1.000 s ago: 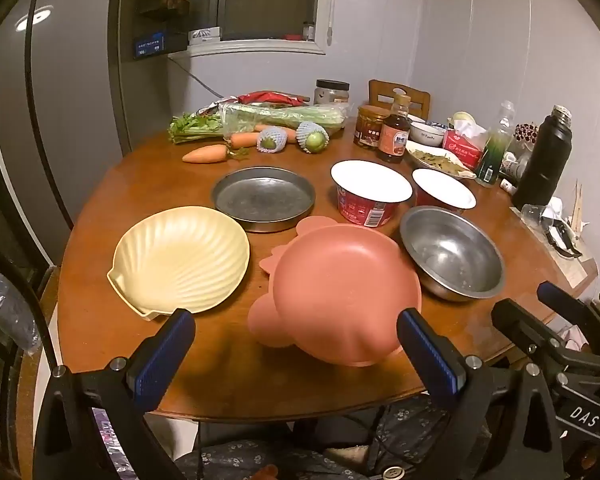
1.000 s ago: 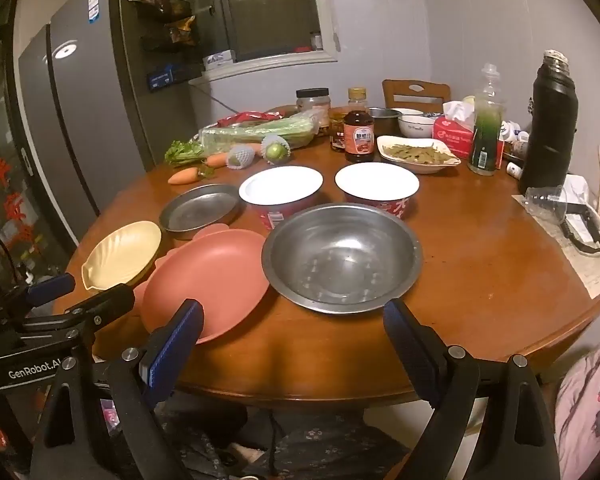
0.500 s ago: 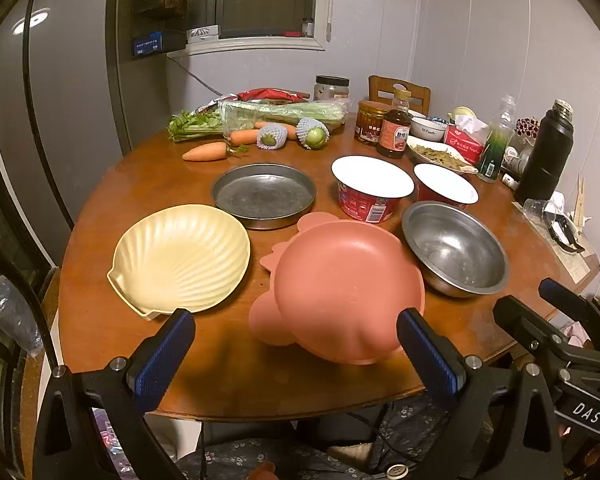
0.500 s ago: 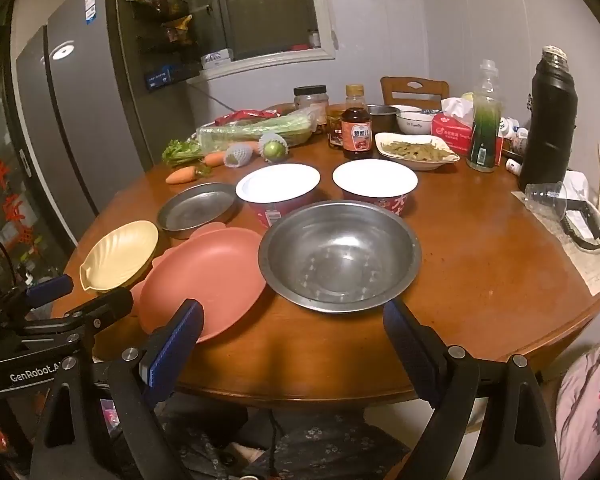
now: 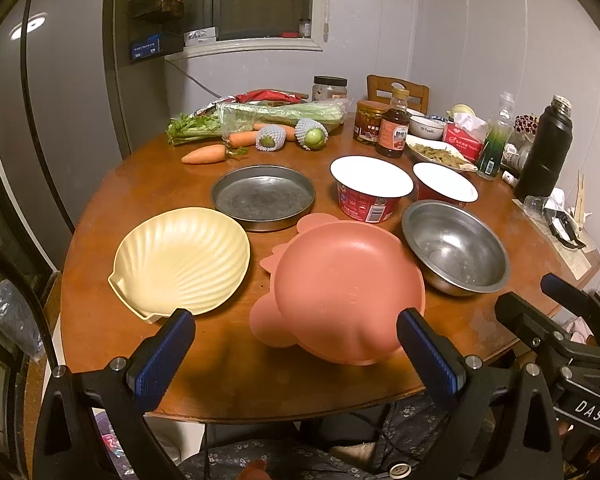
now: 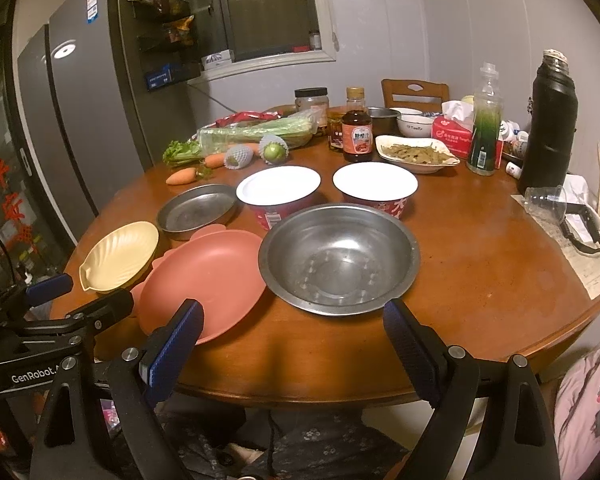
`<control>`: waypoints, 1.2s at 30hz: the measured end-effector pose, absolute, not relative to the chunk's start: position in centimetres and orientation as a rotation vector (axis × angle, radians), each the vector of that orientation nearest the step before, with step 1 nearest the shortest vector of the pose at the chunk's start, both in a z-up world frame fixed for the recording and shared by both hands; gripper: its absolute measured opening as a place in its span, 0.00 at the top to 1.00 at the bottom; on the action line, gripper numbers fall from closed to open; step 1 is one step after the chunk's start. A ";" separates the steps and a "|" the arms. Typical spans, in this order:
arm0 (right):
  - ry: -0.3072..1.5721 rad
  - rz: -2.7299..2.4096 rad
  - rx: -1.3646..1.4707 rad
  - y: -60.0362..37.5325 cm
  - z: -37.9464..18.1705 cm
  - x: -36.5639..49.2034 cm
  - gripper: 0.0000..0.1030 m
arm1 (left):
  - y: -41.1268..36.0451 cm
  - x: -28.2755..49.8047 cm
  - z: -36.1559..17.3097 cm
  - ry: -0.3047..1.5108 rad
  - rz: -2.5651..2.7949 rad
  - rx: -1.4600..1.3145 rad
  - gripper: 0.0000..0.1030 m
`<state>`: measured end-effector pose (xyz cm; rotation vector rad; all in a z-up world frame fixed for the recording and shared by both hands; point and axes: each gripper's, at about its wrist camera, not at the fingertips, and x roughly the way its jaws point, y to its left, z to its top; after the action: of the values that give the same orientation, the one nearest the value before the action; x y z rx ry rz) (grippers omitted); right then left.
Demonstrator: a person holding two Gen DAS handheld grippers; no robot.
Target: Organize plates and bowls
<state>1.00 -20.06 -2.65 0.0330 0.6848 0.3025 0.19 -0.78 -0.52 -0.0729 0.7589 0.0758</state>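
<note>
On the round wooden table point(image 5: 112, 200) lie a cream shell-shaped plate point(image 5: 182, 258), a pink plate with ear-like lobes point(image 5: 346, 296), a dark metal pan point(image 5: 263, 196) and a steel bowl point(image 5: 456, 246). Behind them stand two red paper bowls with white lids point(image 5: 371, 186). My left gripper point(image 5: 296, 344) hangs open just off the near table edge, in front of the pink plate. In the right wrist view, my right gripper point(image 6: 292, 332) is open too, facing the steel bowl point(image 6: 340, 256), with the pink plate point(image 6: 208, 276) and shell plate point(image 6: 120, 256) to its left. Neither gripper holds anything.
At the back of the table sit carrots point(image 5: 204, 155), bagged celery point(image 5: 276, 112), netted fruit point(image 5: 312, 136), jars, a sauce bottle point(image 6: 357, 132), a dish of food point(image 6: 416, 152), a tissue pack and a black flask point(image 6: 550, 120). A fridge point(image 6: 80, 120) stands left.
Both views have lifted and pulled back slightly from the table. Nothing on the table has moved, and both grippers stay open.
</note>
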 end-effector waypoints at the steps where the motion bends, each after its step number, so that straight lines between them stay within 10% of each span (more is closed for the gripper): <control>1: 0.684 0.303 0.031 -20.1 -2.6 1.0 0.11 | -0.8 0.2 -0.5 0.759 0.075 -0.073 0.01; 36: 0.646 0.327 0.025 -18.6 -1.9 1.7 0.11 | 2.2 0.1 -0.4 0.741 0.121 -0.080 0.01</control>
<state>1.73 -18.62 -1.95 0.0251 0.6455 0.3271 0.10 2.20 -0.35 -0.0804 0.7411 0.1208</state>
